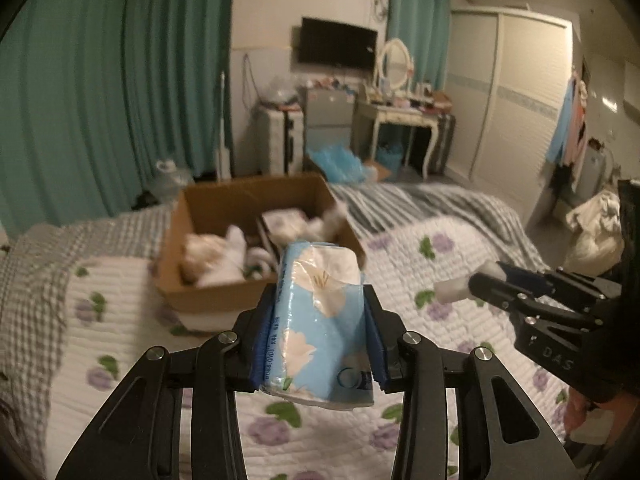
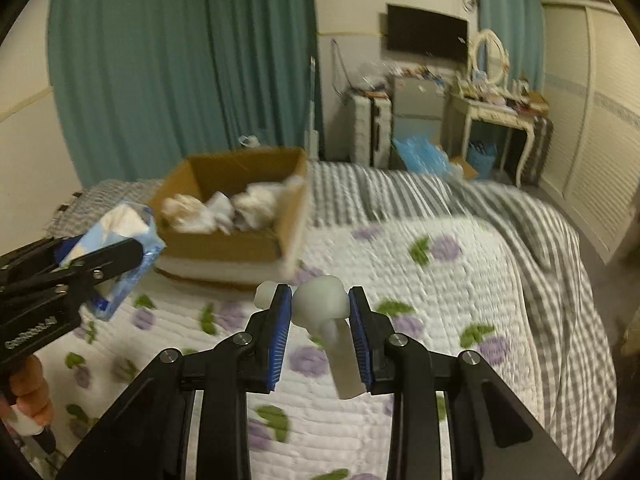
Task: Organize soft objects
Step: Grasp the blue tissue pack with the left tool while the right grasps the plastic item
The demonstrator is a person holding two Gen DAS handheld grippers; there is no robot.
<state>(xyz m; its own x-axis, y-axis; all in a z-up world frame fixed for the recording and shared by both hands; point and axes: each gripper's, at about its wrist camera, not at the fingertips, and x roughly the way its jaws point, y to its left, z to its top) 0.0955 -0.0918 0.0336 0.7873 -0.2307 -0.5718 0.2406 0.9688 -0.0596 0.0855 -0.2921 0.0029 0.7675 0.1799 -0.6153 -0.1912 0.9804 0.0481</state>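
L claw (image 1: pixel 318 316) squeezes the blue tissue pack (image 1: pixel 316 320); R claw (image 2: pixel 320 320) pinches a soft white toy (image 2: pixel 322 304). Both are held up so they can go in the box (image 1: pixel 208 296) at 12 o'clock.

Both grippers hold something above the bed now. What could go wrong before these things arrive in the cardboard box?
1. The left gripper squeezes the soft tissue pack only at its sides; the crumpled wrapper may slide out.
2. The right gripper pinches a small white object that sits tilted between the pads, so it may twist and drop onto the quilt.
3. The cardboard box already holds plush toys, so new things might roll off.
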